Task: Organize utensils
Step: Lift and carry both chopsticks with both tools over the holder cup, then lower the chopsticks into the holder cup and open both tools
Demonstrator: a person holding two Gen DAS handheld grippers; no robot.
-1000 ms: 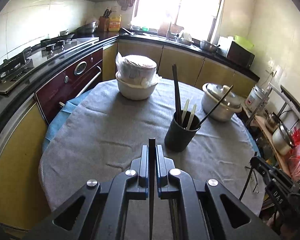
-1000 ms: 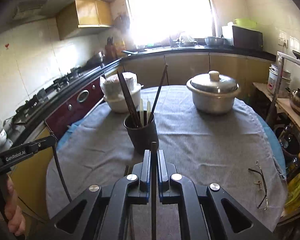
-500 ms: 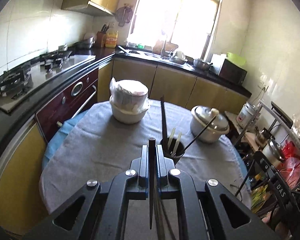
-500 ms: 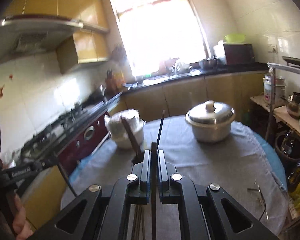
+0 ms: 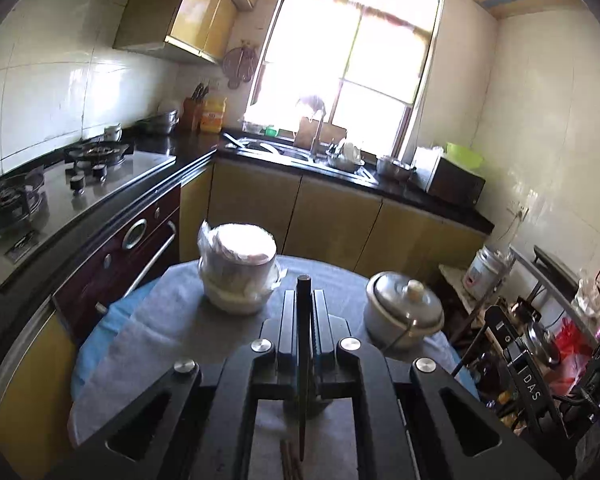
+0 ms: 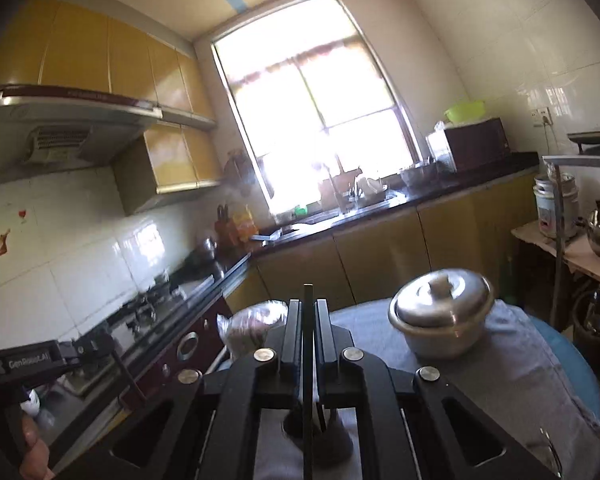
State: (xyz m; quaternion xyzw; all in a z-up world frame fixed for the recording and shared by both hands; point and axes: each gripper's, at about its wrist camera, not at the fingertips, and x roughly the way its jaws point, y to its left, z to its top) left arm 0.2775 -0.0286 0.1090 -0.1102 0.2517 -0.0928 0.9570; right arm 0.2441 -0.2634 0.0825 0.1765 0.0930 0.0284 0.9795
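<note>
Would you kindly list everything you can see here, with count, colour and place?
table: one, round, grey cloth, centre
lidded pot: one, metal, table's right side
wrapped bowls: one stack, white, table's left side
utensil cup: one, dark, below the right gripper
stove: one, steel, left counter
microwave: one, dark, right counter
chopstick: one, dark, clamped in left gripper
second chopstick: one, dark, clamped in right gripper

Grey tablecloth (image 5: 148,344), silver lidded pot (image 5: 404,312), yellow cabinets (image 5: 332,220), black counter (image 5: 340,176), white wall tiles (image 5: 60,92)
</note>
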